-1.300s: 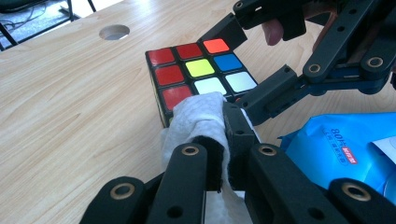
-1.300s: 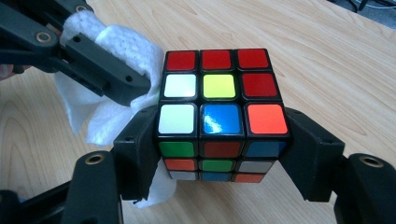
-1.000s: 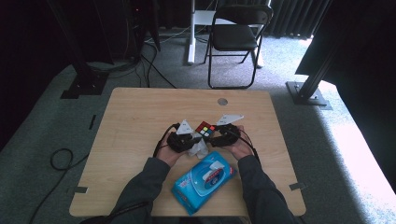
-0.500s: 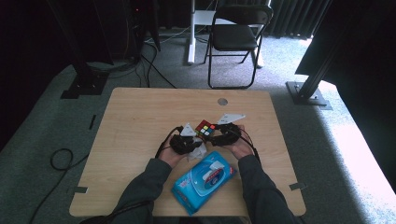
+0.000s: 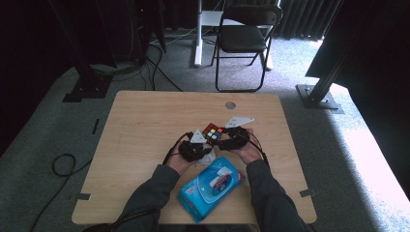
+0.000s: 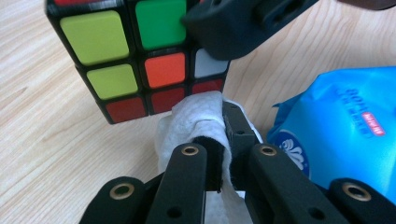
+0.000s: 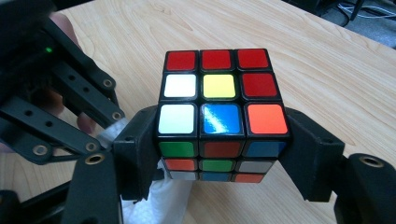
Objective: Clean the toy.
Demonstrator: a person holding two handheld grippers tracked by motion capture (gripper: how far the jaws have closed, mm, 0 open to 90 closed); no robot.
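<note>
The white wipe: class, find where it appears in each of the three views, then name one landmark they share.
High view: white wipe at centre, below the left gripper.
Left gripper view: lower centre, pinched.
Right gripper view: bottom left.
Shared landmark: puzzle cube.

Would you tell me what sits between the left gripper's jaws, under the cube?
A white wipe, pinched by the left gripper against the cube. The cube's underside is covered.

A light wooden table (image 5: 145,121) stands on grey carpet (image 5: 43,130) in a dim room. Beyond it, a black folding chair (image 5: 244,38) faces the table beside a white post (image 5: 198,34). Black cables (image 5: 63,164) trail across the floor; daylight brightens the carpet at right.
</note>
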